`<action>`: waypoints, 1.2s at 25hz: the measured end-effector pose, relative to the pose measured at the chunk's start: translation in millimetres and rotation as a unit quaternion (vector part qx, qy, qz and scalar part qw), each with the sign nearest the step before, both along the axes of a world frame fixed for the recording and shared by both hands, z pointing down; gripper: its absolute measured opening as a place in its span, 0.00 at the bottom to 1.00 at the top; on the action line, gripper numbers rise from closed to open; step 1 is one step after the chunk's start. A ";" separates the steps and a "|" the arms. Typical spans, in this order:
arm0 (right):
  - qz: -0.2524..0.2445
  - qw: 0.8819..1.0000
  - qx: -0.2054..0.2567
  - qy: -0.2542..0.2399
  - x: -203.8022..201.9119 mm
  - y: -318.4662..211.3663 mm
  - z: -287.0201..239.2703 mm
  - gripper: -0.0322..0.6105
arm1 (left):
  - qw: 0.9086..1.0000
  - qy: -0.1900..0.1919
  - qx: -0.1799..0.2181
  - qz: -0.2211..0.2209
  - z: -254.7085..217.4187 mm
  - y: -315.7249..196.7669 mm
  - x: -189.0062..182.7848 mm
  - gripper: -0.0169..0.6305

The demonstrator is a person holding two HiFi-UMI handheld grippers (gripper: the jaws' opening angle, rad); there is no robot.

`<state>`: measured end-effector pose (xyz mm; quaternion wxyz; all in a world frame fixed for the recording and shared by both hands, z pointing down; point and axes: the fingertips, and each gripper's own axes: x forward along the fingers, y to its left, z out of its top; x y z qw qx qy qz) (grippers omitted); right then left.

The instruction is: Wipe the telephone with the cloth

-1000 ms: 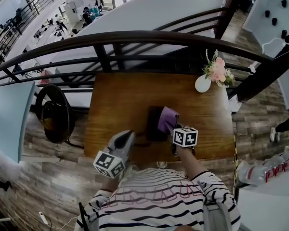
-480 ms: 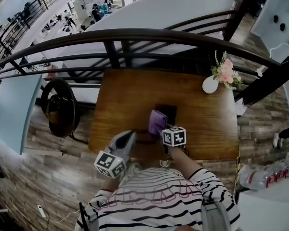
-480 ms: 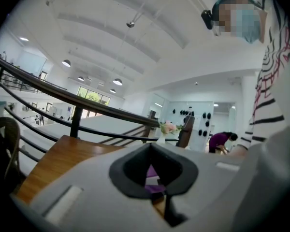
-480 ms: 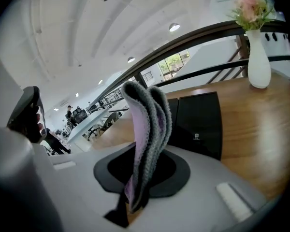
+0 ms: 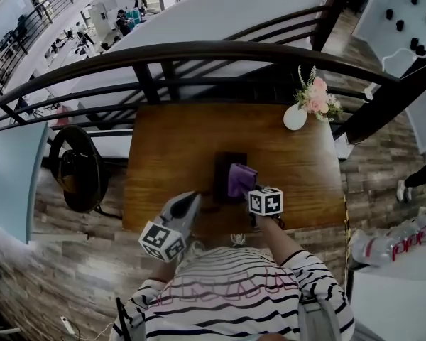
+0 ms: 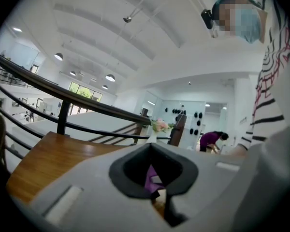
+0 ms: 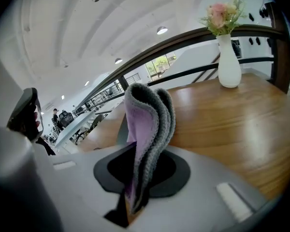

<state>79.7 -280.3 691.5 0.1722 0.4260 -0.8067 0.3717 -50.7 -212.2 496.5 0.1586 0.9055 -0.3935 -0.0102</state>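
The black telephone (image 5: 223, 166) lies on the wooden table (image 5: 170, 148), near its front middle. A purple cloth with grey backing (image 5: 241, 179) rests on the telephone's right part. My right gripper (image 5: 250, 191) is shut on that cloth (image 7: 147, 124), which stands folded up out of the jaws of the right gripper (image 7: 135, 197). My left gripper (image 5: 191, 199) hovers at the table's front edge, left of the telephone, shut with nothing in it. In the left gripper view the left gripper (image 6: 157, 197) points toward the cloth (image 6: 150, 176).
A white vase with pink flowers (image 5: 296, 119) stands at the table's far right corner, also in the right gripper view as the vase (image 7: 229, 62). A dark curved railing (image 5: 199, 52) runs behind the table. A round dark chair (image 5: 78, 165) stands left of the table.
The right gripper drew the cloth left across the telephone, then back to its right part. The left gripper stayed where it was.
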 end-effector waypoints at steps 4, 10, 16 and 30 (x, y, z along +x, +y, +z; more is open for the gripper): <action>0.024 1.000 -0.002 0.005 24.9 2.4 0.6 0.13 | 1.000 0.002 -0.001 0.018 1.9 -3.1 10.4 0.03; 0.047 0.999 -0.005 0.010 44.5 7.9 1.9 0.13 | 0.999 0.005 -0.003 0.036 3.4 -6.9 21.0 0.03; 0.036 0.999 0.025 -0.015 33.1 13.5 -24.0 0.13 | 0.999 0.007 -0.002 0.042 2.1 -6.8 23.2 0.03; -0.080 0.996 0.010 -0.040 -89.6 34.6 -11.2 0.13 | 1.000 -0.005 -0.007 -0.003 1.1 11.4 -25.3 0.03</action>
